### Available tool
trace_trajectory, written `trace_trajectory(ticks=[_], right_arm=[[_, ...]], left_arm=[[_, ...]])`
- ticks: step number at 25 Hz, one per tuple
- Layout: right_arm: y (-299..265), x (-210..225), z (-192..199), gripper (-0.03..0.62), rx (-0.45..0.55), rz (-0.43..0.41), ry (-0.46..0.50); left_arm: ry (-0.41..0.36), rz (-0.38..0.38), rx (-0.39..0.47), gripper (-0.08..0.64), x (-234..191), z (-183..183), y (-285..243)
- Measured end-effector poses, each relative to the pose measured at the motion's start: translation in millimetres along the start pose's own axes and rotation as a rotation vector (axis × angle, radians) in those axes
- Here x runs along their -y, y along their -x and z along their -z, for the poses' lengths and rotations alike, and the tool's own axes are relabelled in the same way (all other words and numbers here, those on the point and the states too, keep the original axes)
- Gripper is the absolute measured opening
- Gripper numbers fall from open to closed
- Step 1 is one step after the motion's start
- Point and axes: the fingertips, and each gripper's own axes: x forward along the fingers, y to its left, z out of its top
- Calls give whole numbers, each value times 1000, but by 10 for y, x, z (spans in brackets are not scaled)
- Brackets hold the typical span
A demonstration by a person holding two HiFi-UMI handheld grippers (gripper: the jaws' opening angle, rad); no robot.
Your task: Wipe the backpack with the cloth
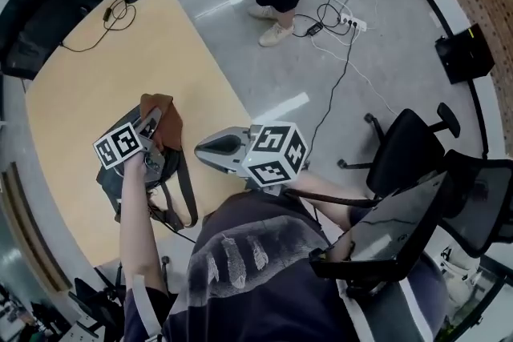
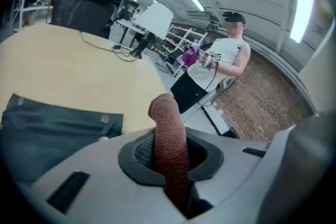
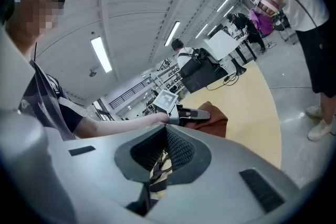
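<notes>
Directly below left gripper [image 1: 155, 126]: dark backpack [image 1: 107, 177], flat on wooden table [image 1: 120, 52], long axis running away from wearer. Jaws pinched tight on brown cloth [image 1: 163, 110], bunched at pack's far end. Right gripper [image 1: 201, 146] just beside, off to the right, jaws pressed together, apparently empty.

Finding no legible words, numbers or brand names anywhere. Seeing only black-and-white square code patterns on left marker cube [image 1: 120, 144] of left gripper [image 1: 155, 122] and on right marker cube [image 1: 274, 154] of right gripper [image 1: 200, 146]. Making out dark print on standing person's white shirt [image 2: 218, 57], failing at reading it.
</notes>
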Motion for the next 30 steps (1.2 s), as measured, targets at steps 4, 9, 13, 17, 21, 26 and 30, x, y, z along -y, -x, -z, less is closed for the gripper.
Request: trace_trajectory(ticks=[4, 9, 13, 17, 21, 26, 30], right_arm=[[1, -36, 72, 3, -54, -50, 9], [189, -20, 143, 3, -83, -98, 24], [-89, -12, 154, 3, -116, -122, 3], [-381, -137, 251, 3, -201, -179, 16], [-511, -227, 254, 3, -219, -182, 39], [-795, -327, 334, 3, -207, -131, 49], [-1117, -503, 424, 3, -219, -135, 64]], left_arm=[[6, -178, -26, 58, -423, 364, 170], [-210, -327, -63, 58, -390, 629, 164], [-372, -385, -52, 58, -479, 541, 254], [-522, -530, -60, 58, -760, 616, 647], [-477, -597, -24, 58, -1132, 673, 1020], [-487, -707, -43, 58, -1907, 857, 1711], [-415, -813, -41, 58, -2502, 1107, 2445]])
